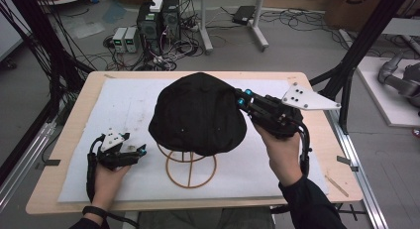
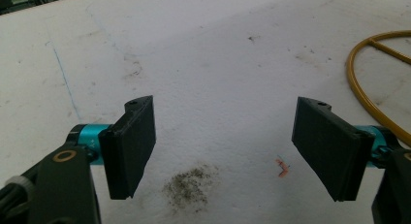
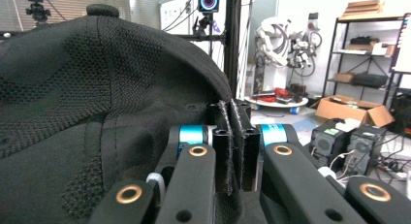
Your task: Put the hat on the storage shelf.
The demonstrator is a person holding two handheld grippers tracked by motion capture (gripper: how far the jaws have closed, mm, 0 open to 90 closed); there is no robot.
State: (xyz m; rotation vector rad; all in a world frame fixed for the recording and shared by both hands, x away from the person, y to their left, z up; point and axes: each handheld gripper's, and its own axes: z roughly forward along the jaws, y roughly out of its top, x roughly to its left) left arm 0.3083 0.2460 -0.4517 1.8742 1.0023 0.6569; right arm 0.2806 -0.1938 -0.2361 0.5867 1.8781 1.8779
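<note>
Right tongs (image 3: 231,151) pinch black mesh cap (image 1: 198,115) edge — left tongs (image 2: 228,151) gape.

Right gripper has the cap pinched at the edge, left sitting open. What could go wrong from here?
1. The right gripper is shut on just a thin strip of the black cap's edge; the fabric may slip out under a pull.
2. The cap sits over the wire stand; tugging sideways could drag or tip the stand.
3. The left gripper rests open on the white mat, so nothing steadies the stand.
</note>
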